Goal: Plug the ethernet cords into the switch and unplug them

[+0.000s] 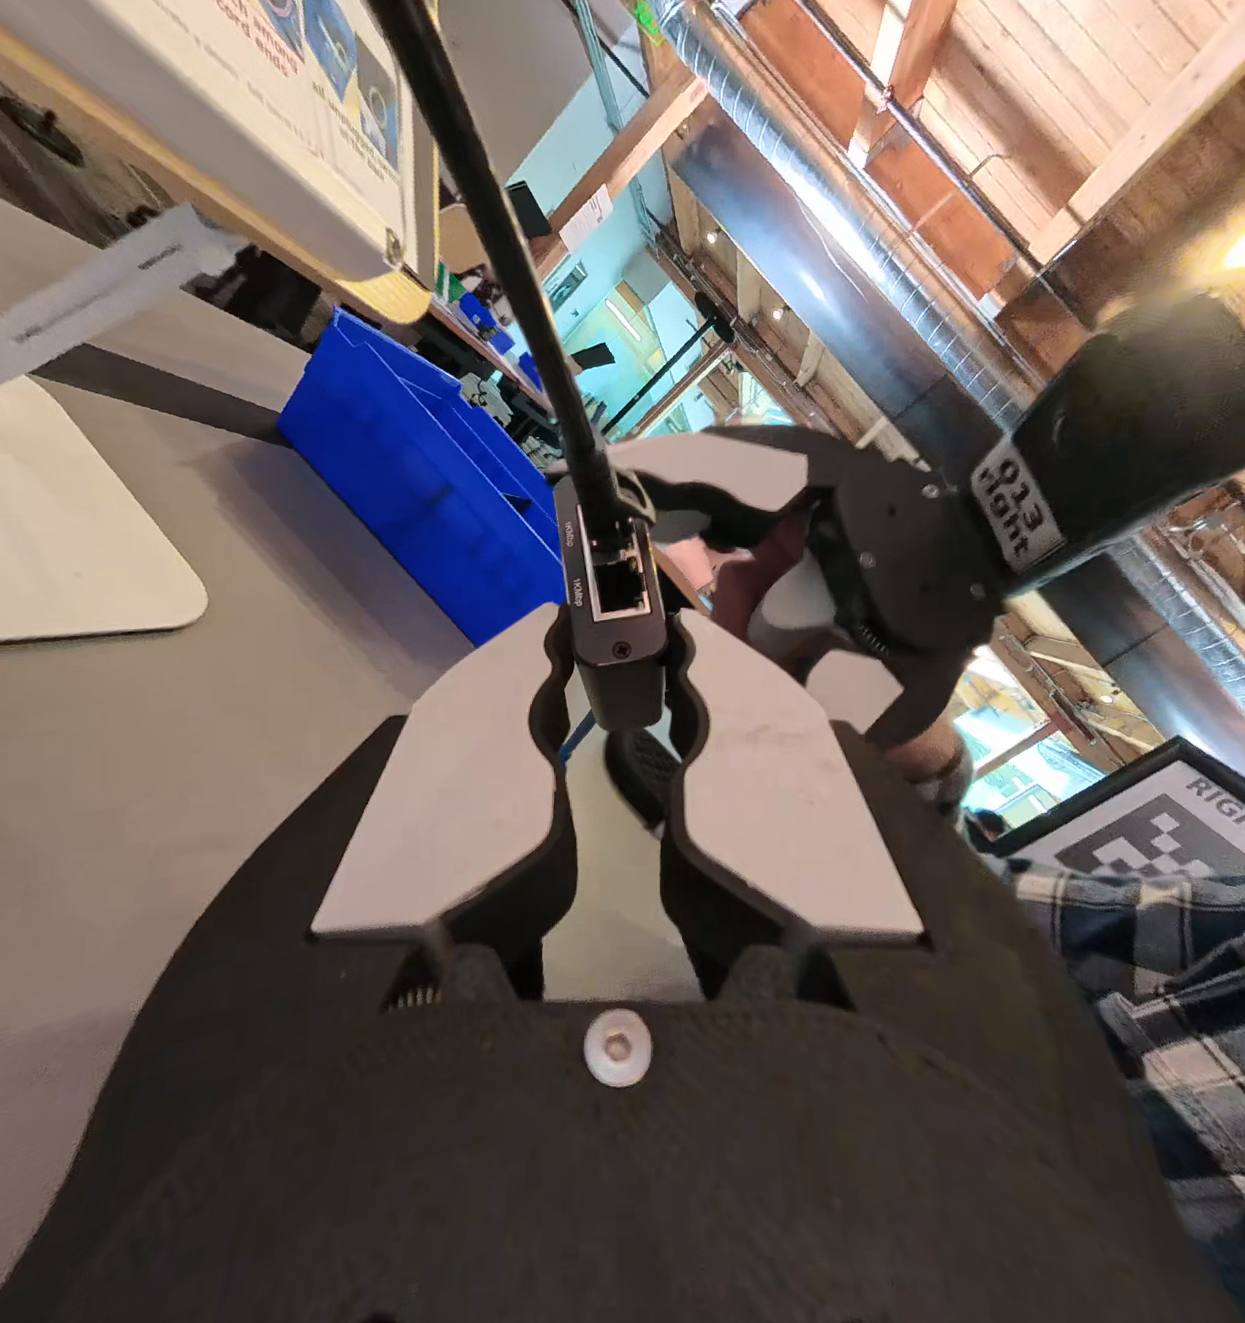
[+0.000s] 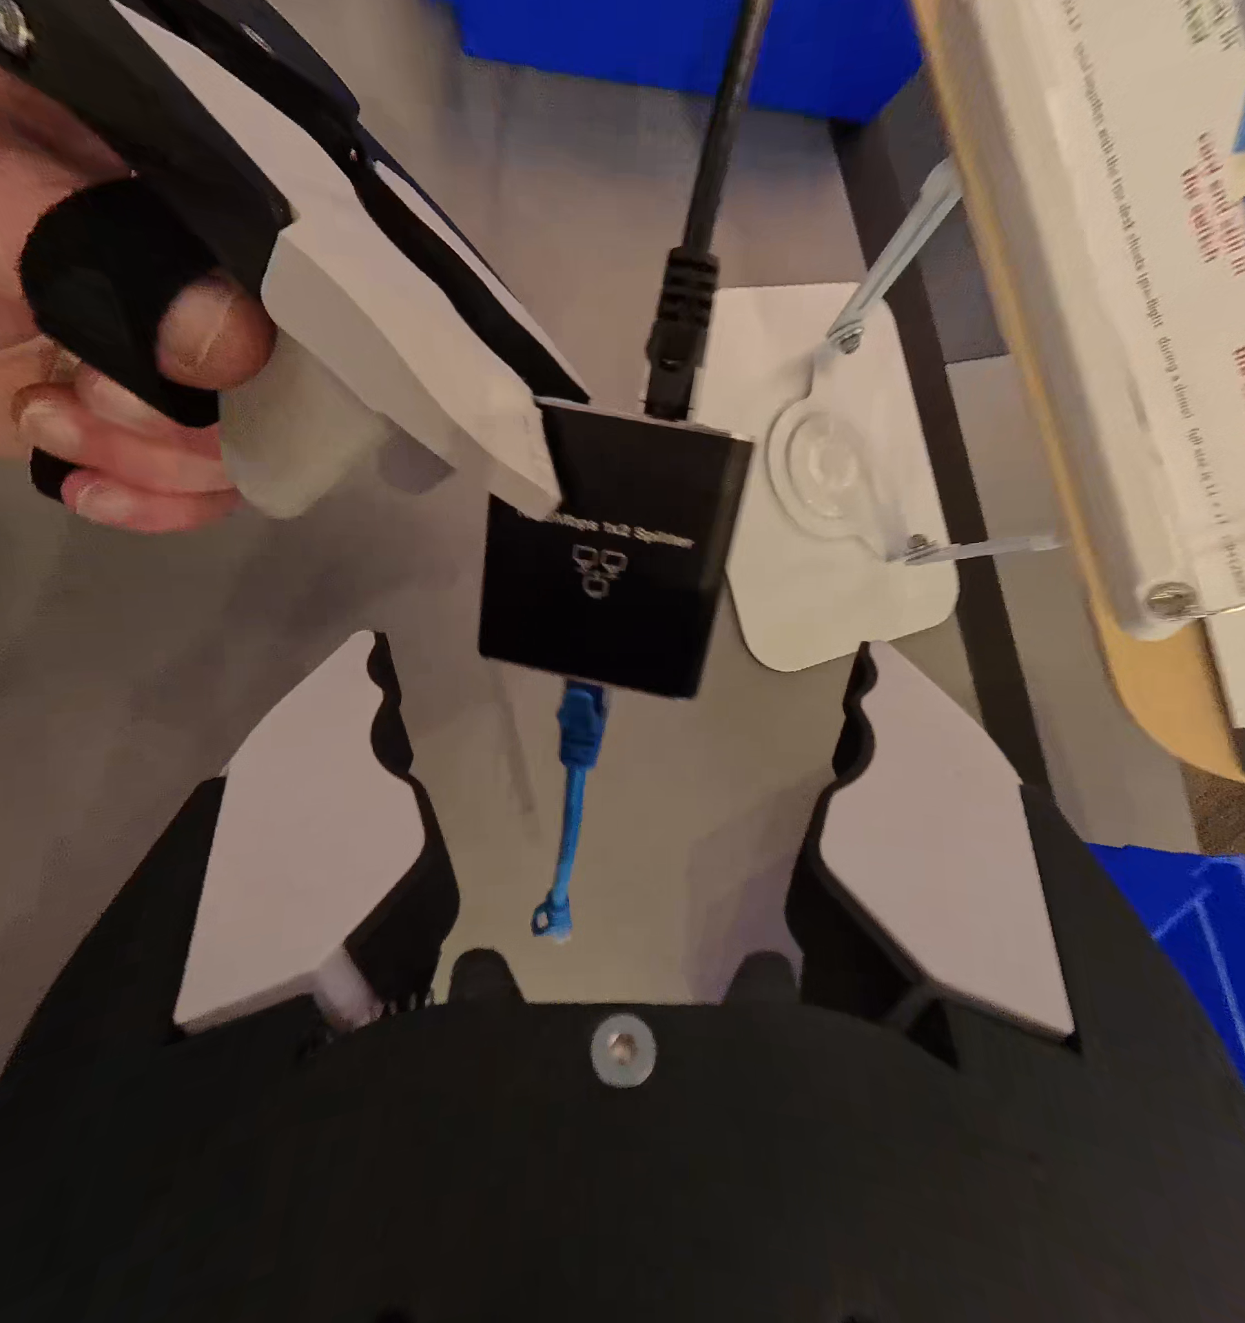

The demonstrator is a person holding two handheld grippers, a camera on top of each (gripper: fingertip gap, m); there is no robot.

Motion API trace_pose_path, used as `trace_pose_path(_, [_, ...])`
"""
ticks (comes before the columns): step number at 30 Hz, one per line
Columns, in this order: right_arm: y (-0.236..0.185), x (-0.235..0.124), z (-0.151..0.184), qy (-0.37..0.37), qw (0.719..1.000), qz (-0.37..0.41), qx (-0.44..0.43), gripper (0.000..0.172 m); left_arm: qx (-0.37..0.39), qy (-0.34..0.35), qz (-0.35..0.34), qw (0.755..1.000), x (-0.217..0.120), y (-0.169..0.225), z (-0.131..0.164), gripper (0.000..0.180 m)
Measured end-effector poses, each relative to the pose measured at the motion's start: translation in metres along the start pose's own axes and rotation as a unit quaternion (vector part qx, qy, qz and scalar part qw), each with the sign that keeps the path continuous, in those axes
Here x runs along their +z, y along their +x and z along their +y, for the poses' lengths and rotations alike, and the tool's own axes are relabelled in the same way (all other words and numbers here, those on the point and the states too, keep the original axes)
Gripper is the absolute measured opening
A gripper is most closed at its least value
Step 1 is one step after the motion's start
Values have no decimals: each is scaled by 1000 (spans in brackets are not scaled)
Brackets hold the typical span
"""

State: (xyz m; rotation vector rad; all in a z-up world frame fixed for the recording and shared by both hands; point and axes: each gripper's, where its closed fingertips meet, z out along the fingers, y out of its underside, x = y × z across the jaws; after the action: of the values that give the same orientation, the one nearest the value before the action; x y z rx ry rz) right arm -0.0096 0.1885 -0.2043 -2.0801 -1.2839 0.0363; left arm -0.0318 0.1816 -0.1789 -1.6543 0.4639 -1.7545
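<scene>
My left gripper (image 1: 617, 626) is shut on the black switch (image 1: 619, 680), its pads pressing on the box's two sides and holding it above the grey table (image 1: 175, 787). A black ethernet cord (image 1: 505, 236) is plugged into the upper port; the port below it (image 1: 619, 590) is empty. In the right wrist view the switch (image 2: 605, 573) lies just ahead of my right gripper (image 2: 619, 644), which is wide open and holds nothing. The black cord (image 2: 684, 315) enters the far side and a short blue cord (image 2: 576, 759) the near side. The left gripper's finger (image 2: 462, 401) reaches in from the upper left.
A blue bin (image 1: 419, 458) stands behind the switch, and another (image 2: 1213, 931) is at the right. A white stand base (image 2: 841, 573) with metal arms carries a board with a printed sheet (image 2: 1142, 286). A person's plaid sleeve (image 1: 1177, 1002) is at the right. The grippers are tip to tip, or close to it.
</scene>
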Motion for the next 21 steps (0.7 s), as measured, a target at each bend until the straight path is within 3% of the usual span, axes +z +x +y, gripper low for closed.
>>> trace_pose_path(4, [-6,13,0,-1,1000,8,16,110,-11,-15,7,1000,6,8,16,24])
trace_pose_path(6, [-13,19,6,-26,999,-18,21,95,-17,-9,-1,1000,6,7,18,24])
trace_pose_path(7, [-19,21,4,-21,999,-35,22,77,-22,-3,-1,1000,5,6,18,24])
trace_pose_path(14, [-31,17,9,-38,992,-116,12,76,-36,-5,29,999,-1,10,25,26])
trace_pose_path(17, [-38,14,25,-92,983,-151,-47,76,-51,-26,42,998,1,10,25,49])
trace_pose_path(18, [-44,13,28,-98,978,-174,-66,76,-59,-40,55,996,3,13,28,49])
trace_pose_path(21, [-51,9,35,-118,963,-216,-108,76,-64,-66,34,995,7,7,40,28])
